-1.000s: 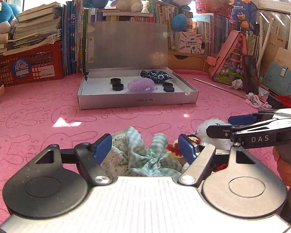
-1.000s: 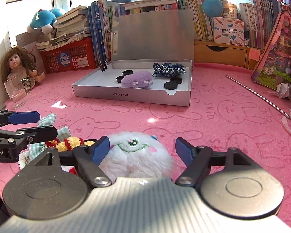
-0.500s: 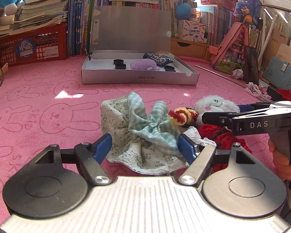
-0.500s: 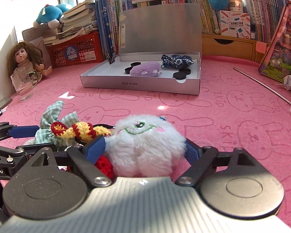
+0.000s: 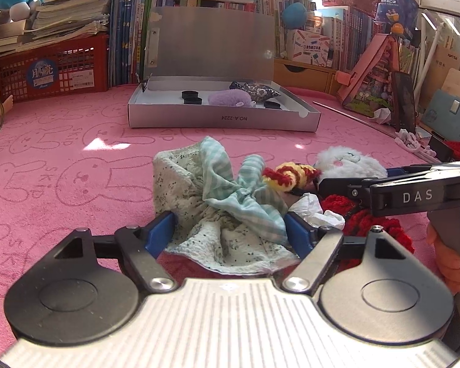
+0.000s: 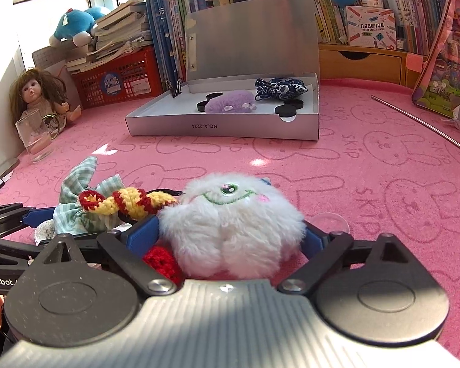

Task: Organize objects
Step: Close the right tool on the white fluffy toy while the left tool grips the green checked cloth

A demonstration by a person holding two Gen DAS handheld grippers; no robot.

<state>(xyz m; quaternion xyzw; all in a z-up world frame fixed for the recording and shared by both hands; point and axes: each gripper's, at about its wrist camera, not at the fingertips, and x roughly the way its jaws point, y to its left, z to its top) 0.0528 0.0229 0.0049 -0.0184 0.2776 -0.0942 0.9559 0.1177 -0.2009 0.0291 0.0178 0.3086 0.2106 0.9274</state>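
While the pile of soft items is being approached on the near part of the pink mat [image 5: 46,165], the cloth bundle [image 5: 217,202] is being straddled by the left claw [image 5: 230,234], whose jaws are opening without pressing it. The white plush toy [image 6: 233,224] is being bracketed by the right claw [image 6: 230,239], jaws opening. The grey box [image 6: 230,128] is being faced straight ahead, far from both claws.
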